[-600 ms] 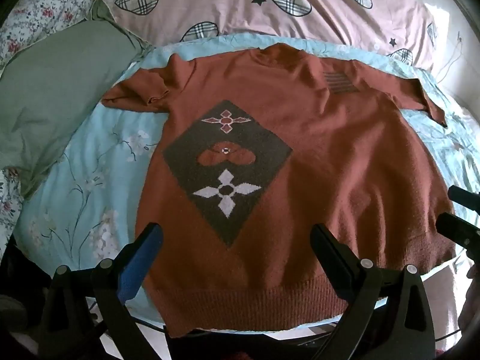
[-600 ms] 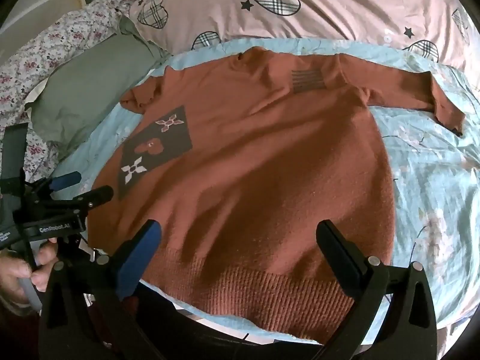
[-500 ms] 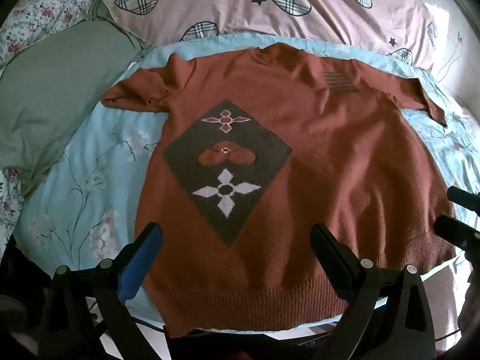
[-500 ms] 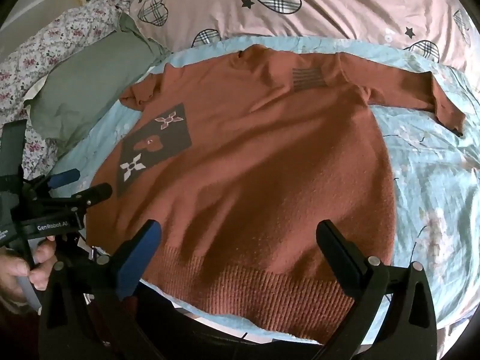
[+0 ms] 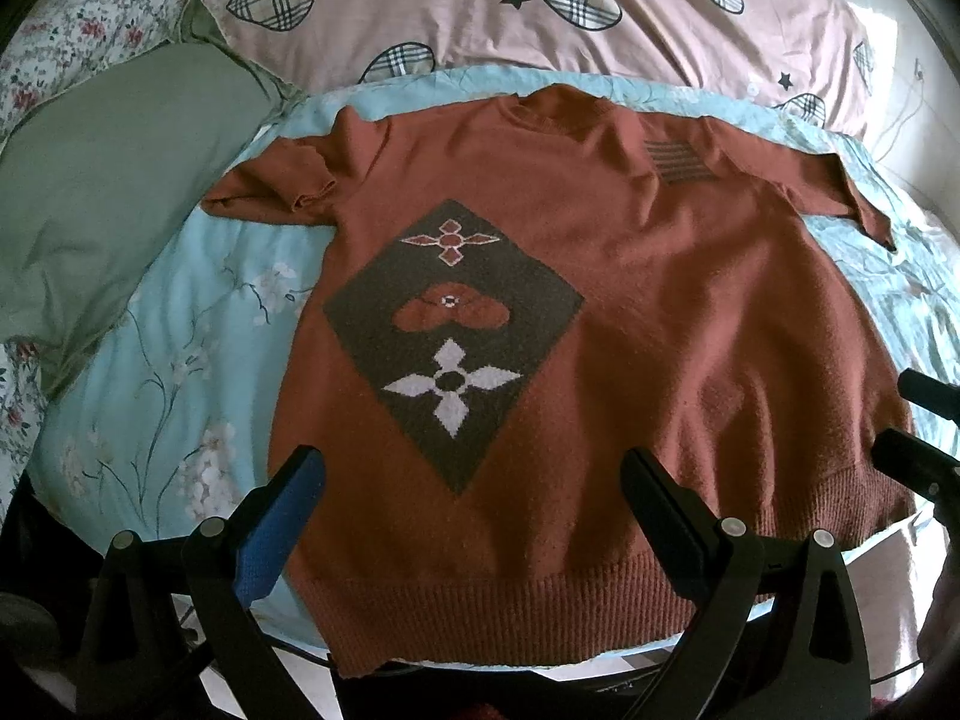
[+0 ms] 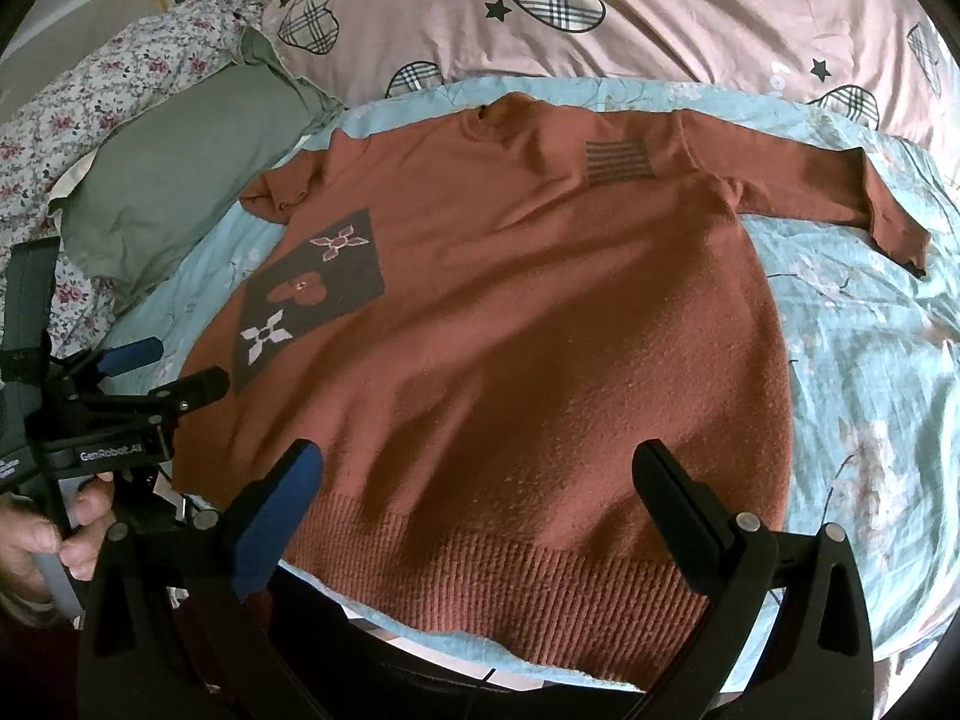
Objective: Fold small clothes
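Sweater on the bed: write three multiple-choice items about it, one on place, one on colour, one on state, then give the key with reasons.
1. Where does the dark diamond patch sit on the sweater?
A. toward the side nearer the green pillow
B. on the long sleeve
C. on the ribbed hem

2. What colour is the sweater body?
A. navy
B. rust brown
C. white

3. How does the sweater lie?
A. folded in half
B. rolled up
C. spread flat, unfolded

Key: 1 A, the patch lies on the pillow side in both views. 2 B, the knit is rust brown throughout. 3 C, body and both sleeves lie spread out on the light blue floral sheet, with no fold made.
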Demonstrator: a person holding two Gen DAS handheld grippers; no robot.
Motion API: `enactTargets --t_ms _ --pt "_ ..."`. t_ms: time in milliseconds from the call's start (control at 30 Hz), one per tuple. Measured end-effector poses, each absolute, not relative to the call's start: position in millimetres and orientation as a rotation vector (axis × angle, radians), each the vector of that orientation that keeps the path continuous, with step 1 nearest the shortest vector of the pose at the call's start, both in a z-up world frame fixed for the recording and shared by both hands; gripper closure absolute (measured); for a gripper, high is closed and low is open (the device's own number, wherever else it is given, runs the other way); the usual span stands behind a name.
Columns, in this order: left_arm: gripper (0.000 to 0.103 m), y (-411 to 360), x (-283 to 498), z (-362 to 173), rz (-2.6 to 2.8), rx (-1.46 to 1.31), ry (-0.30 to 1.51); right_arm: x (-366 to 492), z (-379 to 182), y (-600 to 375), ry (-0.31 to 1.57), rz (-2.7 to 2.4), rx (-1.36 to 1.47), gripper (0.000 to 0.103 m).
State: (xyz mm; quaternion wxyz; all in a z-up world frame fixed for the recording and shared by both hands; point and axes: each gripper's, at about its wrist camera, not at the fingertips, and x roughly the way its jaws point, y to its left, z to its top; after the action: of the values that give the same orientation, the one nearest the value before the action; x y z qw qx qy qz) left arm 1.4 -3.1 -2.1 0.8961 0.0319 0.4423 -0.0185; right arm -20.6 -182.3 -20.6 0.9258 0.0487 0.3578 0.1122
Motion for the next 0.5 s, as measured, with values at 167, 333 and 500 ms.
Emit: enactTargets --t_ms 167,333,500 --pt "0.004 -5.6 2.6 -2.8 -0.039 0.064 0.92 -15.6 -21.5 -189.7 0.767 0.247 0.142 0.0" --pt "0.004 -5.5 2.9 -3.0 -0.038 0.068 0.902 -16.1 -21.7 -189.2 0.743 0.232 0.115 0.0" --pt "0.004 -4.4 3.6 -1.9 -0.042 0.068 0.898 -15.8 -18.2 -189.8 0.783 0.25 0.155 0.0"
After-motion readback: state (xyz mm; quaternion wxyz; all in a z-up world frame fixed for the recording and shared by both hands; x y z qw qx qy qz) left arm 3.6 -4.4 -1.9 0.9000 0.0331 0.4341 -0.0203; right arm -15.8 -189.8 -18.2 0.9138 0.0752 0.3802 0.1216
